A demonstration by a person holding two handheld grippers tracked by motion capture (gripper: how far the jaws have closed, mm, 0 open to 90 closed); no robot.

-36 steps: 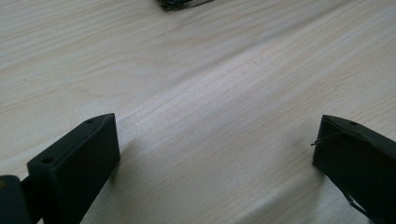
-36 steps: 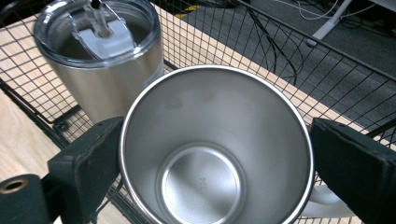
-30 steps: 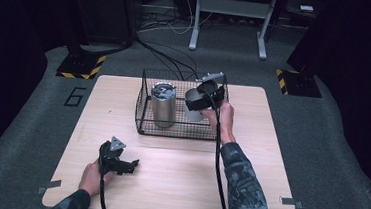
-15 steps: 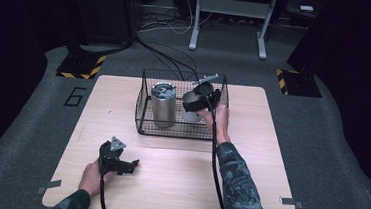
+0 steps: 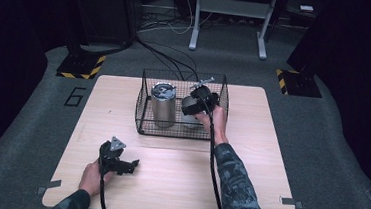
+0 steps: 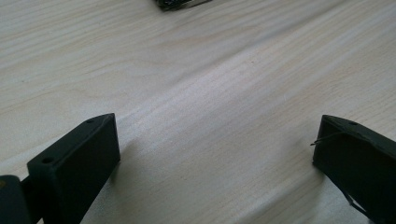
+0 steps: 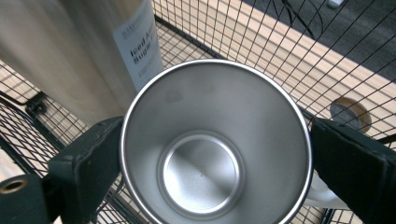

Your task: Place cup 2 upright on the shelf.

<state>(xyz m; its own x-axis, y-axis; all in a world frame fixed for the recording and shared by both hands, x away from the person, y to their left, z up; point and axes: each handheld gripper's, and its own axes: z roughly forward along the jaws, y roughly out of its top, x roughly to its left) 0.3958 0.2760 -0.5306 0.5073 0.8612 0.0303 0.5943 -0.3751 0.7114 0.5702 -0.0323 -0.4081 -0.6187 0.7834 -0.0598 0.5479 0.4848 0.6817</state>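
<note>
Reaching into the wire basket, we clamp the right gripper across the steel cup's rim beside the tall tumbler, presumably for lifting, while the left gripper rests released on the desk.

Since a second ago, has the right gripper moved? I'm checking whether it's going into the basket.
Yes. The right gripper has shifted left and down into the wire basket, closer to the tall tumbler, its jaws around a steel cup.

Wood table, wire basket on it
</note>
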